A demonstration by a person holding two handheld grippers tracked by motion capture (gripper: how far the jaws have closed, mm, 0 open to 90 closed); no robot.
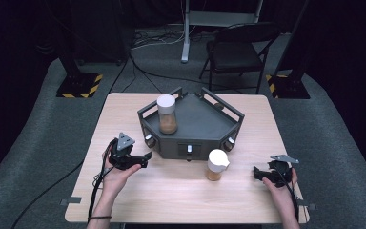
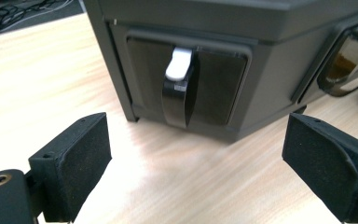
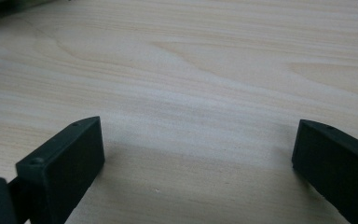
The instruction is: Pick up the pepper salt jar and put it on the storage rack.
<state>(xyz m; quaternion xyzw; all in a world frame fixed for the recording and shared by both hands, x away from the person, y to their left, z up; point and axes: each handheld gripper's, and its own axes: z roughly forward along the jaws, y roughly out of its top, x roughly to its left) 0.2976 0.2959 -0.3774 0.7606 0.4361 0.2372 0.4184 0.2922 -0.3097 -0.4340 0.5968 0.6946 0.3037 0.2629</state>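
A dark grey angular rack [image 1: 205,126] stands at the table's middle with a white-capped jar of brown powder [image 1: 167,114] on its top. A second white-capped jar [image 1: 217,165] stands on the table in front of it. My left gripper [image 1: 145,157] is open, low over the table at the rack's left front corner. In the left gripper view a drawer panel [image 2: 214,88] with a black, white-tipped handle [image 2: 179,86] lies just ahead of the spread jaws [image 2: 196,170]. My right gripper [image 1: 258,171] rests open at the table's right, right of the loose jar, over bare wood [image 3: 191,93].
The rack's front faces carry more knobs [image 1: 189,150], and a glass-fronted compartment [image 2: 349,65] shows beside the drawer. A folding chair [image 1: 238,52] and stand bases [image 1: 78,86] are on the floor beyond the light wooden table [image 1: 138,200].
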